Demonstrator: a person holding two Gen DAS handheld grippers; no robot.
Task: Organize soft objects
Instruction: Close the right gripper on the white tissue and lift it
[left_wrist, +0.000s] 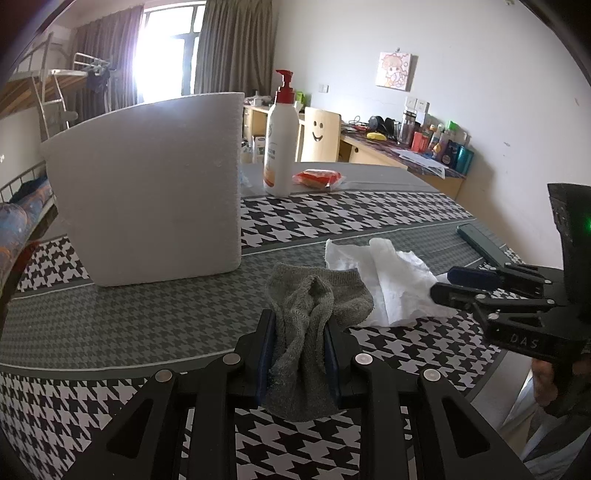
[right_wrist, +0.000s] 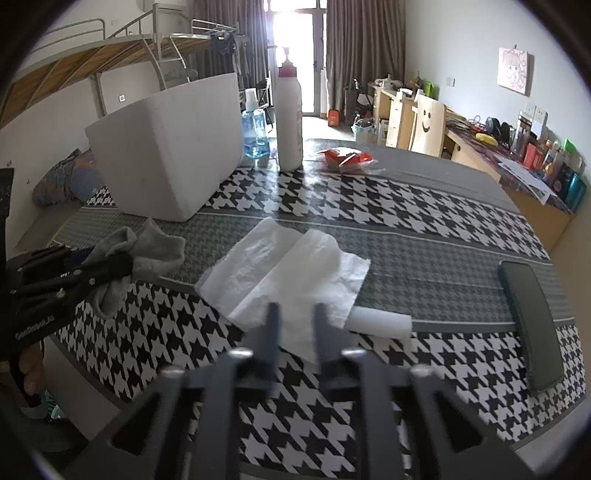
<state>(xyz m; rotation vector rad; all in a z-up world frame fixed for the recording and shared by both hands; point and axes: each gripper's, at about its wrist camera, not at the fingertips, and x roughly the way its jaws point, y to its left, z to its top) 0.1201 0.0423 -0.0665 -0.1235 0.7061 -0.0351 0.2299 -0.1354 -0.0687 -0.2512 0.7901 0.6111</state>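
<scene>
On the far left of the bench (left_wrist: 110, 325), which wears a houndstooth cloth, stands a white foam box (left_wrist: 147, 192), upright and open at the top. Behind its right corner sits a blue bottle (right_wrist: 255, 133), and just beside that a white pump bottle (left_wrist: 280, 144) with a red cap. Further right along the back lies a red wrapped packet (left_wrist: 318, 178).

Nearer the front, the left tongs (left_wrist: 299, 354) are clamped on a grey sock (left_wrist: 314, 306): both blue pads press into its bunched middle, while its open end spreads on the cloth ahead of the fingertips. Touching the sock's right edge is a crumpled white paper towel (right_wrist: 288, 266), lying flat (one fold standing up along its middle).

The right tongs (right_wrist: 295, 314) hover at the towel's near edge, jaws parted with nothing between them; the towel lies loose beneath. A small white block (right_wrist: 380, 323) peeks from under the towel's right corner. Furthest right lies a dark phone (right_wrist: 528, 325), well apart from the sock.
</scene>
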